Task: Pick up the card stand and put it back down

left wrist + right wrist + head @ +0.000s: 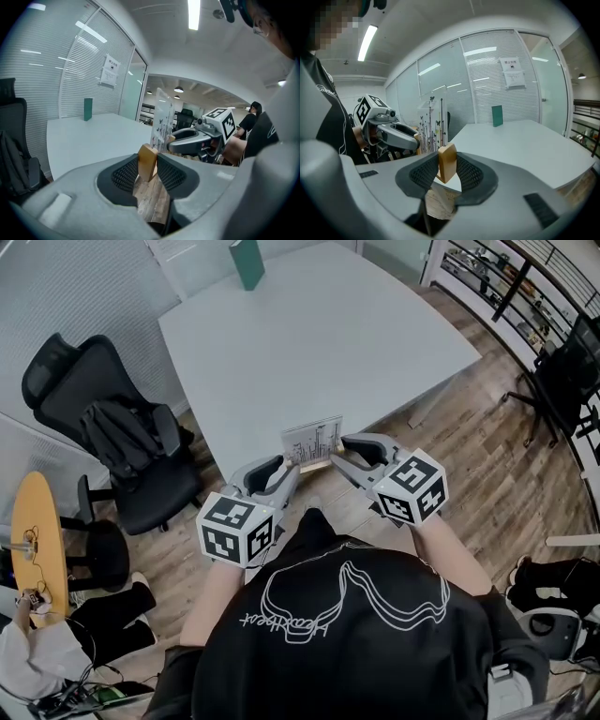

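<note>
The card stand [312, 442] sits at the near edge of the white desk [319, 343], right in front of the person, upright, its clear panel printed with thin plant and butterfly shapes and set in a wooden base [316, 465]. Both grippers are on it, one at each end. The left gripper [289, 470] comes in from the person's left, and its fingers [125, 172] are closed on the left end of the base, with the dark ribbed pads pressing the wood from both sides. The right gripper [339, 452] mirrors it from the other side: its fingers [469, 173] are clamped on the right end of the base in the same way. Each gripper's own view shows the other one just beyond the panel, so the stand is held between the two. From where I stand I cannot tell whether the base is resting on the desk or raised just off it; wood floor [150, 201] shows under the left fingers, so that end at least reaches past the desk edge. A green box [247, 262] stands upright at the far side of the desk, well apart from the stand. A black chair [122, 442] is on the floor to the person's left of the desk.
</note>
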A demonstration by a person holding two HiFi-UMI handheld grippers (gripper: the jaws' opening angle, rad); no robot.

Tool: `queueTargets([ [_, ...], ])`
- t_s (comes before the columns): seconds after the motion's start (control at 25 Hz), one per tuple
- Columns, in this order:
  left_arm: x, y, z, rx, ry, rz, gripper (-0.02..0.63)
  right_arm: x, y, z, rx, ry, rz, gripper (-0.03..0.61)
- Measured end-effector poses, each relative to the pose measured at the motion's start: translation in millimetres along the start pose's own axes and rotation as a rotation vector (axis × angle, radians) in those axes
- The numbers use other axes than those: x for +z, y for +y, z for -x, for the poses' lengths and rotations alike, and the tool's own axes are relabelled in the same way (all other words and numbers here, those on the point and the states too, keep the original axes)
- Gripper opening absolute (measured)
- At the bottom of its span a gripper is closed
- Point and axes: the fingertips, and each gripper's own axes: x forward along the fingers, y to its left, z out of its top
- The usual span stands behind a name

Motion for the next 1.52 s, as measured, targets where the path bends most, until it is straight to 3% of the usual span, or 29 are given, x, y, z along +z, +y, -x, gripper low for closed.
queueTargets([
  [0.72, 12.3, 39.8, -25.2, -0.007, 0.001, 0.014, 0.13, 11.5, -30.3, -35.0, -0.018, 0.018, 0.0, 0.124],
  [1.28, 22.7, 103.6, -71.1, -0.048, 0.045, 0.048, 0.13, 22.7, -80.8, -92.7, -0.032, 0.047, -0.009, 0.124],
  [1.52, 10.7, 129.6, -92.3, -0.057, 0.079, 0.072, 0.13, 12.9, -99.3, -120.9, -0.023, 0.064, -0.005, 0.124],
])
